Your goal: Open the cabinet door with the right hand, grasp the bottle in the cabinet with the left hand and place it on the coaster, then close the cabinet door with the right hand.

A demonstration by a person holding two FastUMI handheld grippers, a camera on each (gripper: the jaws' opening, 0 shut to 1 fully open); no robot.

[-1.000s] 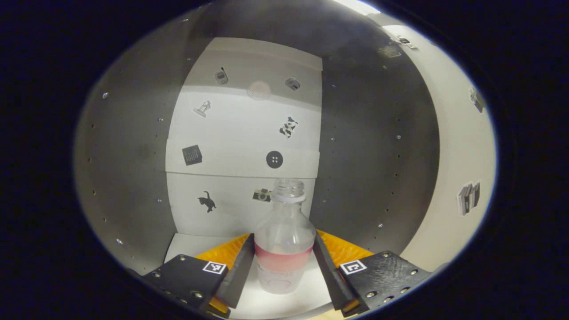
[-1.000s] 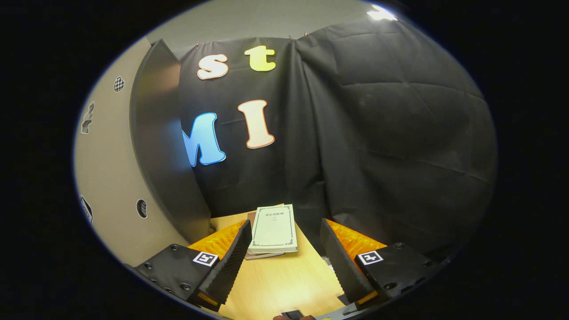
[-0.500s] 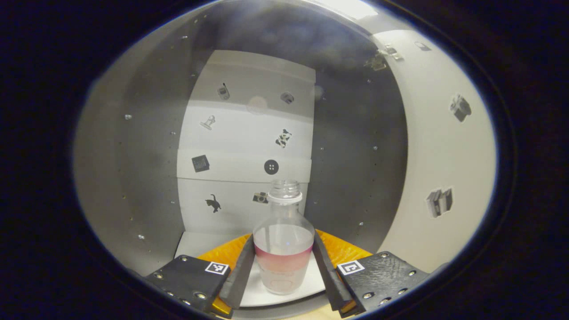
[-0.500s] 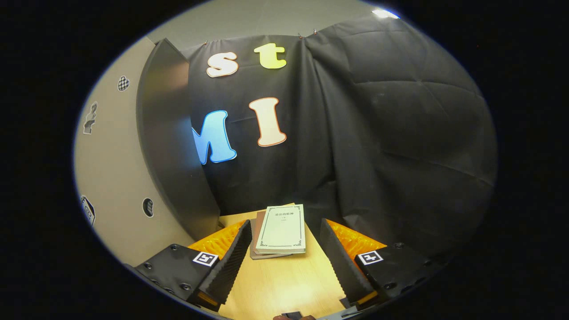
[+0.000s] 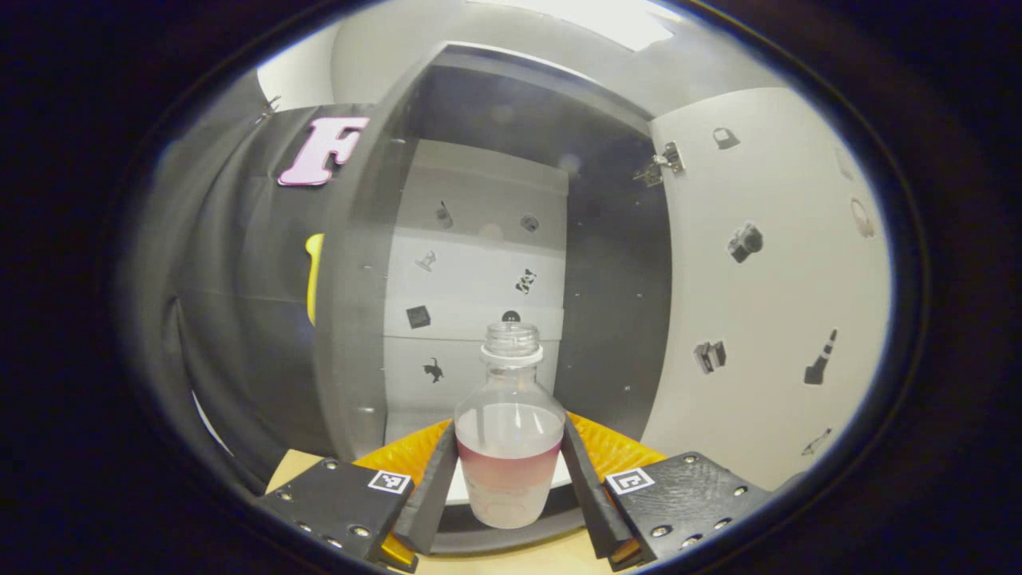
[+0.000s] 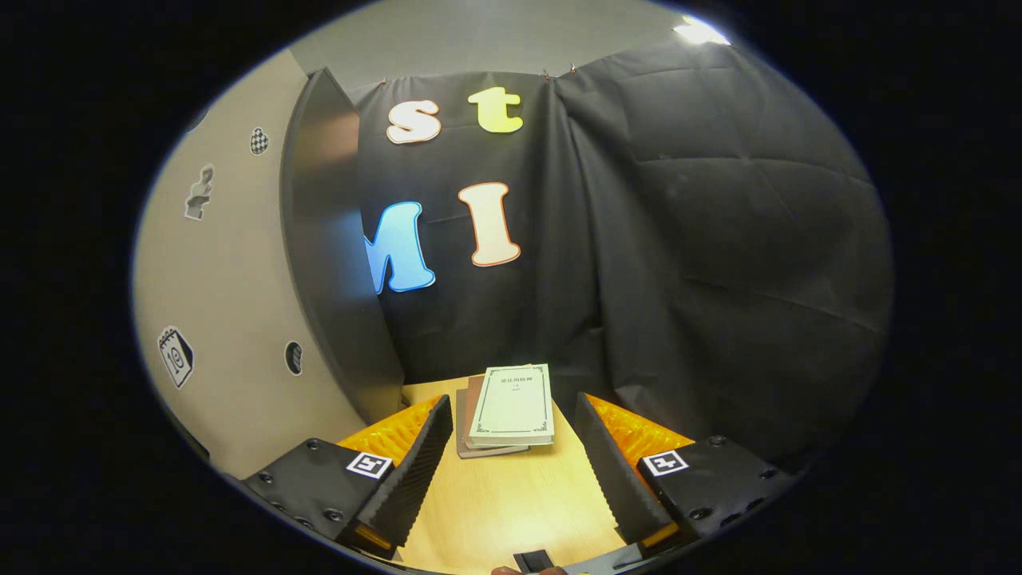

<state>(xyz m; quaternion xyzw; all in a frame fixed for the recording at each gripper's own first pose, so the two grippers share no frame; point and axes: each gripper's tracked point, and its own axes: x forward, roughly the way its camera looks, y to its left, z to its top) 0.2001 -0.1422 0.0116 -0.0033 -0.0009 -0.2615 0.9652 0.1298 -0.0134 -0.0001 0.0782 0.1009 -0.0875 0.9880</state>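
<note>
In the left gripper view a clear bottle with a pink band and no cap stands upright between my left gripper's fingers, and my left gripper is shut on it. The bottle is just outside the dark cabinet, whose white shelf floor lies behind it. The cabinet door, pale with small stickers, hangs swung wide on the right. In the right gripper view my right gripper is open over the wooden table, with the same door at its left.
Two stacked books lie on the table just beyond my right gripper's fingertips. The cabinet's dark side wall stands left of the bottle, with black booth cloth beside it.
My left gripper has drawn back out of the cabinet with the bottle, so the cabinet's frame and outer side now show. My right gripper has shifted slightly, staying open by the door.
</note>
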